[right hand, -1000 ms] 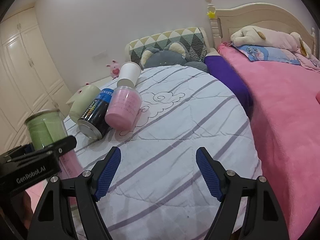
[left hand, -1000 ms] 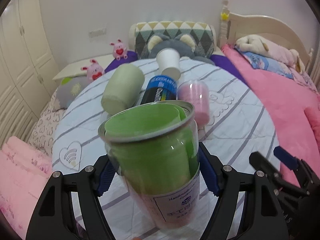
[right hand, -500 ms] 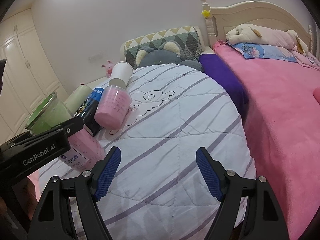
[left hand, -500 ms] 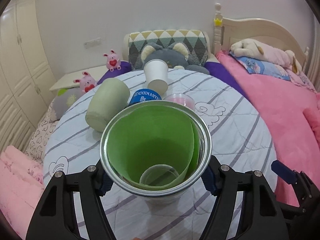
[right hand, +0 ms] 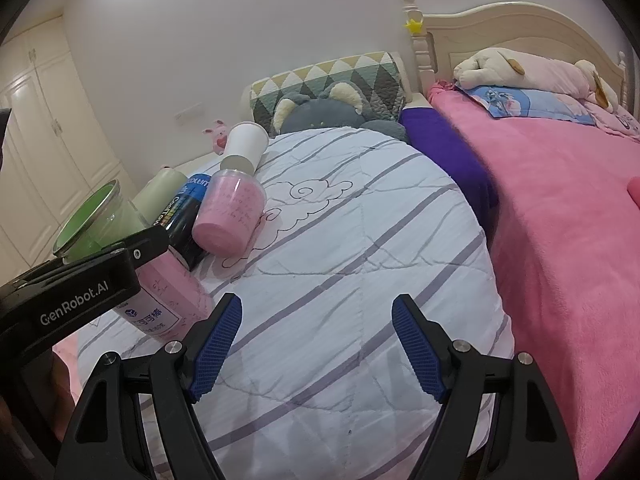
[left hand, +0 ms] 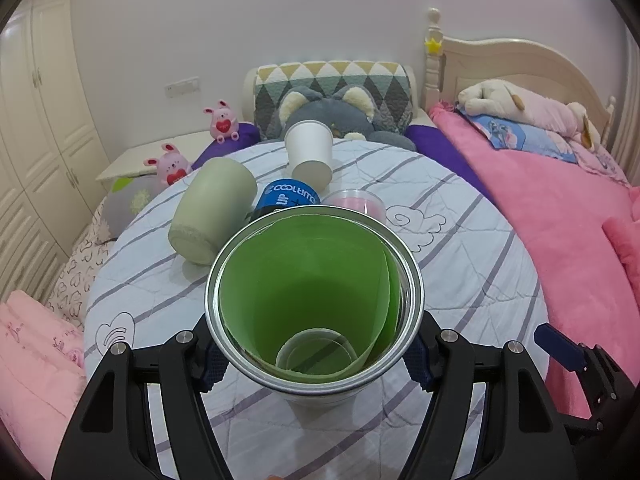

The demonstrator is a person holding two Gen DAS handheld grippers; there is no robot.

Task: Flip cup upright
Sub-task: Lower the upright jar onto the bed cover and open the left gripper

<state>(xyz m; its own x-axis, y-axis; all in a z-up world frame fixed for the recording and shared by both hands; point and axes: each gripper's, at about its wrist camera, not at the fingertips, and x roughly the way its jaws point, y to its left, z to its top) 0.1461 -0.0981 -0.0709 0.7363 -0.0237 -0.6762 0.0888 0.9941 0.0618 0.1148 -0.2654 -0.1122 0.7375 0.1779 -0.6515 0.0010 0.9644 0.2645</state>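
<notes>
Two grippers in my hands. My left gripper (left hand: 314,354) is clamped on the clear cup (left hand: 314,300), blue pads pressed to its sides just under the metal rim. Cup mouth faces up toward the left wrist camera; a curled green sheet (left hand: 308,272) lines the inside, and the clear base shows at the bottom. From the right wrist view the cup (right hand: 96,220) leans slightly, its lower part pink with a white label, base down at the quilt; I cannot tell whether it touches.

My right gripper (right hand: 316,346) hangs with jaws wide apart, holding nothing, above the striped quilt (right hand: 360,260).

Surface: round white quilt with grey stripes and stitched cloud and heart outlines. Pink blanket (left hand: 560,220) on the bed to the right, cream headboard (left hand: 500,56) behind, cream wardrobe doors (left hand: 44,120) left.

Other containers, all on their sides in a cluster beyond the held cup: pale green cup (left hand: 212,212), blue-black can (left hand: 290,198), pink-filled clear cup (right hand: 230,216), white paper cup (left hand: 310,152). The can lies between the green cup and the pink one.
</notes>
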